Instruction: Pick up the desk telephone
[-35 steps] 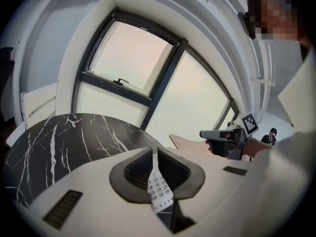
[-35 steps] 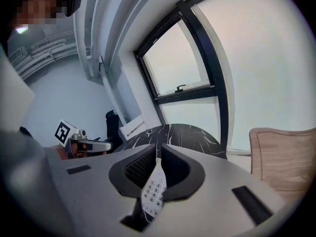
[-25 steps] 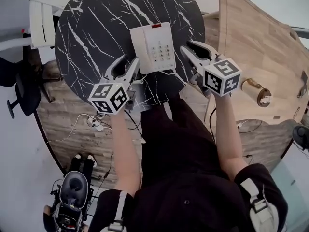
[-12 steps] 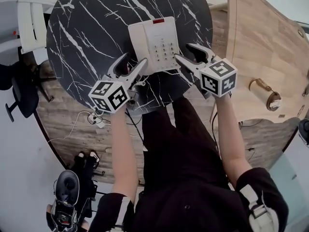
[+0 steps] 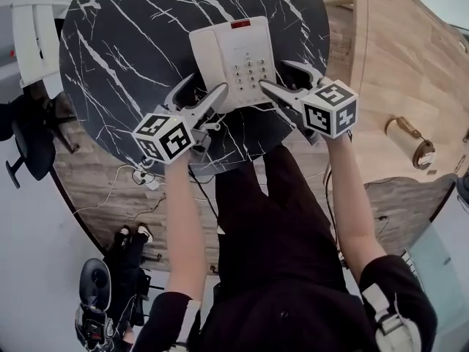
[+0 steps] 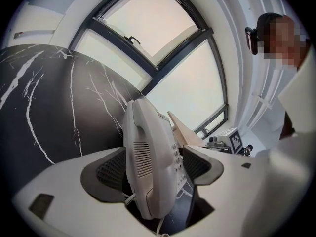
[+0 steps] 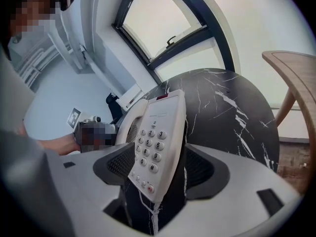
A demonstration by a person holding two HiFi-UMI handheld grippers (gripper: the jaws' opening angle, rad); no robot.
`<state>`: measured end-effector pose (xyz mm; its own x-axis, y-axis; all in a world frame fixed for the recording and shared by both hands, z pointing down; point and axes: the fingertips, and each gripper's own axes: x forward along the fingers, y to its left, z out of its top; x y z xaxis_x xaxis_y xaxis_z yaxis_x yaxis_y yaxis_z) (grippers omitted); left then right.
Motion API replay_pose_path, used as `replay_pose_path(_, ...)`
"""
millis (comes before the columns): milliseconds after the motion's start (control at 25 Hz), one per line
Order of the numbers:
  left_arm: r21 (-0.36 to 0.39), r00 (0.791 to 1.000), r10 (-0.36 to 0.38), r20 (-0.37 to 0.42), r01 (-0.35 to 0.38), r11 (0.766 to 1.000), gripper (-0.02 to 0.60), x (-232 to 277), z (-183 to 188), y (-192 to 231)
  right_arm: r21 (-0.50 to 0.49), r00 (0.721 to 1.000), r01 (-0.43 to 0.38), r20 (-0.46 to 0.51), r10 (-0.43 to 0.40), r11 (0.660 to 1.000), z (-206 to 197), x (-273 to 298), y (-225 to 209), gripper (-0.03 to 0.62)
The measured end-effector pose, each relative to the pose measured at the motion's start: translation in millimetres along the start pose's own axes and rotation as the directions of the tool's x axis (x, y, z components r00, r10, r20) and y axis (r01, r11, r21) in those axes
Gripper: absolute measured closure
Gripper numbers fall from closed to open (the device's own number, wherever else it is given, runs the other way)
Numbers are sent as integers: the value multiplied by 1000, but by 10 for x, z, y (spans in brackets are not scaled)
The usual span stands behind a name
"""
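A white desk telephone with handset, keypad and a red strip lies on the round black marble table. My left gripper reaches its near left corner and my right gripper its near right corner. The jaws of both are opening. In the left gripper view the telephone's handset side stands between the dark pads of the left gripper, with gaps on both sides. In the right gripper view the keypad side sits between the right gripper's pads, untouched. A thin white cord trails from the telephone.
A light wooden table stands close on the right. Left of the marble table are a white chair and a dark office chair. Cables and a power strip lie on the wooden floor below the table's near edge.
Both grippers have sunk toward the telephone and spread their jaws wider. The telephone's near corners now lie between the jaws; before, the jaws hung short of it.
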<state>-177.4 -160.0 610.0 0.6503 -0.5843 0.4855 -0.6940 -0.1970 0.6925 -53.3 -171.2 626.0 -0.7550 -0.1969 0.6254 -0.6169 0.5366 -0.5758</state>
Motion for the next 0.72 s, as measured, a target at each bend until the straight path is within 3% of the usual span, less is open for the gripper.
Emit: replay_pose_path(720,-12,998,-41,-50,41,999,216,174,-67,53,23,999,-36,-26,37,999,-49,265,-1,286)
